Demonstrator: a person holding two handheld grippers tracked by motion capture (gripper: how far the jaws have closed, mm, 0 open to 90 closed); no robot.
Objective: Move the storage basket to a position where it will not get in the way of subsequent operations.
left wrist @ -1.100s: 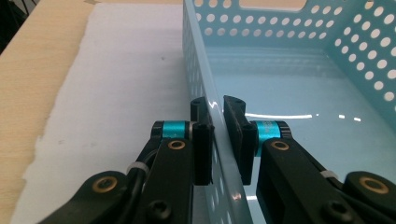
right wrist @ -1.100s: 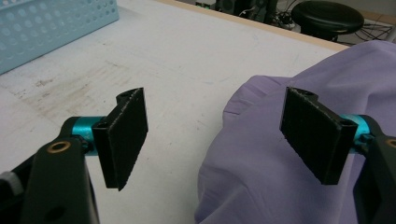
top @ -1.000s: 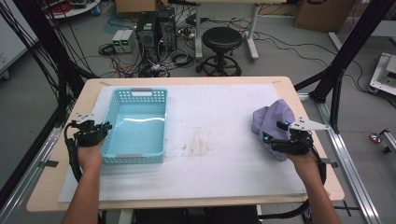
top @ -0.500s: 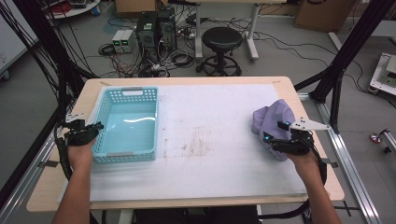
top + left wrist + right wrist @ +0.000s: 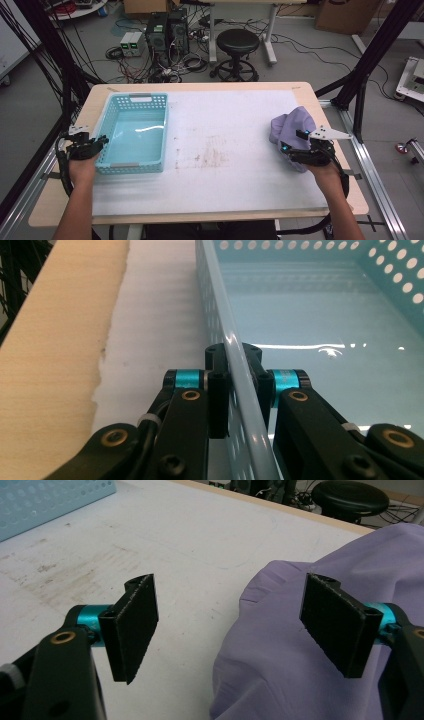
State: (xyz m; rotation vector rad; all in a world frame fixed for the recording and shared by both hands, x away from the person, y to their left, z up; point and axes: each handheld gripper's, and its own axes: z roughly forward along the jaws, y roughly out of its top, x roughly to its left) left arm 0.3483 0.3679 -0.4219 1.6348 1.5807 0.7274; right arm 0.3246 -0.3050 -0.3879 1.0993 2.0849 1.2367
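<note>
Surface: white mat (image 5: 230, 150) on a wooden table, with cables and a black stool (image 5: 240, 42) on the floor behind it.
Basket: light blue plastic basket (image 5: 134, 134) stands at the left part of the mat, nothing inside.
Left gripper: left gripper (image 5: 239, 374) has its jaws closed on the basket's near left wall, one jaw outside and one inside.
Cloth: crumpled purple cloth (image 5: 320, 645) lies at the right edge, well apart from the basket.
Right gripper: right gripper (image 5: 240, 630) has open jaws; one is over the cloth, the other over bare mat.
</note>
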